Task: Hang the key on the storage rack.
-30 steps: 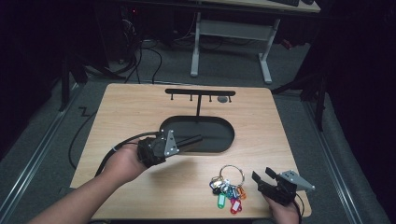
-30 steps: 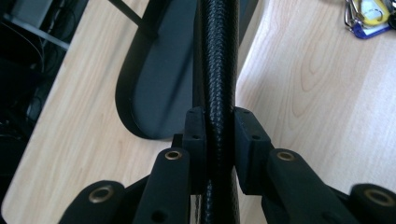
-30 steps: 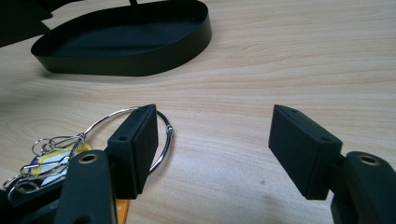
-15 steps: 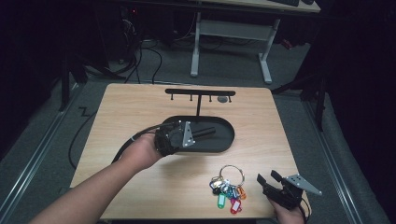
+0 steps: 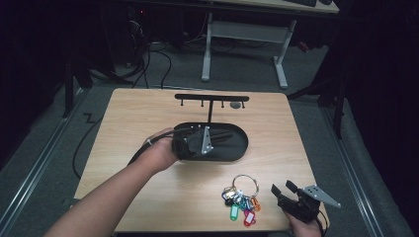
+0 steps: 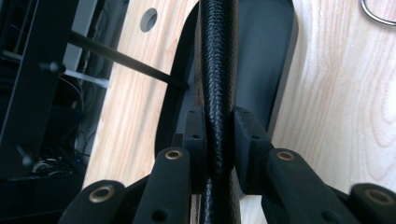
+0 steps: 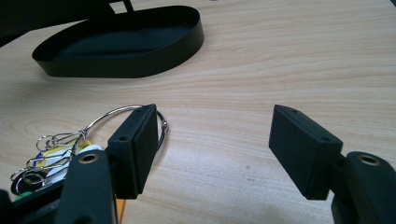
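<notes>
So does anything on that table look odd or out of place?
Nothing is spilled or broken. The left tongs are shut on a black braided strap over the oval black tray. The key bunch lies loose on the table beside the open right tongs.

I work in a dim lab or office: my wooden counter [image 5: 148,118] stands on grey carpet [image 5: 247,79], with a white-legged desk [image 5: 242,29] and tangled cables [image 5: 148,54] behind.

A black braided cord [image 6: 217,70] is held pinched above the black oval tray [image 5: 242,148], running lengthwise over it; its far end is seemingly hidden. A key bunch [image 5: 240,200] with coloured tags lies flat nearby.
</notes>
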Demonstrator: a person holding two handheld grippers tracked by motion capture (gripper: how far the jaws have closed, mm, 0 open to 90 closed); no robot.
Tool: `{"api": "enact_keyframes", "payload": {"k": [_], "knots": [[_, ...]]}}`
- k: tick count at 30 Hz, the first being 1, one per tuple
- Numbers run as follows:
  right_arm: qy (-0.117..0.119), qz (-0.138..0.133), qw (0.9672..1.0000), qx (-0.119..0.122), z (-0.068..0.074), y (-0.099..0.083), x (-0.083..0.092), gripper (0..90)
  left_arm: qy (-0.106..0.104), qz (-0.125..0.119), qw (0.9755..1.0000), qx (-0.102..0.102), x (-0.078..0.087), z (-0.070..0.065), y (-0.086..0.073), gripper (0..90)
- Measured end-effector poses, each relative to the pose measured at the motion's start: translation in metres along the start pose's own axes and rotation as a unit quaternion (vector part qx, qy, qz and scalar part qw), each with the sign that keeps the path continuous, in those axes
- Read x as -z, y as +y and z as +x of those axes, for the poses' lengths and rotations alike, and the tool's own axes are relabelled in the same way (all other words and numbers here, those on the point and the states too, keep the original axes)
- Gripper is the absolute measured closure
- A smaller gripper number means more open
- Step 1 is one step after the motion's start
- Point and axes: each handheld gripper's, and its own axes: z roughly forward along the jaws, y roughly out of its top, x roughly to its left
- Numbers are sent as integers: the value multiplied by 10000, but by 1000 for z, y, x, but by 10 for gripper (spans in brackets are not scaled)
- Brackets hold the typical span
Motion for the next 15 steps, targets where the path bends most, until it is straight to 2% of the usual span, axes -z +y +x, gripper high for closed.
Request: {"api": "enact_keyframes", "payload": {"k": [5,8,11,15], "knots": [[26,-14,10000,17,0,2,-3,333,83,-10,9999,-68,-9,5,4,772],[54,-14,10000,18,0,2,-4,333,60,-18,9999,-138,-16,9,5,771],[57,0,10000,16,0,2,-5,334,56,-42,10000,-59,-23,12,4,772],[60,-14,10000,-7,0,2,-4,334,74,6,9999,-116,-34,15,3,771]]}}
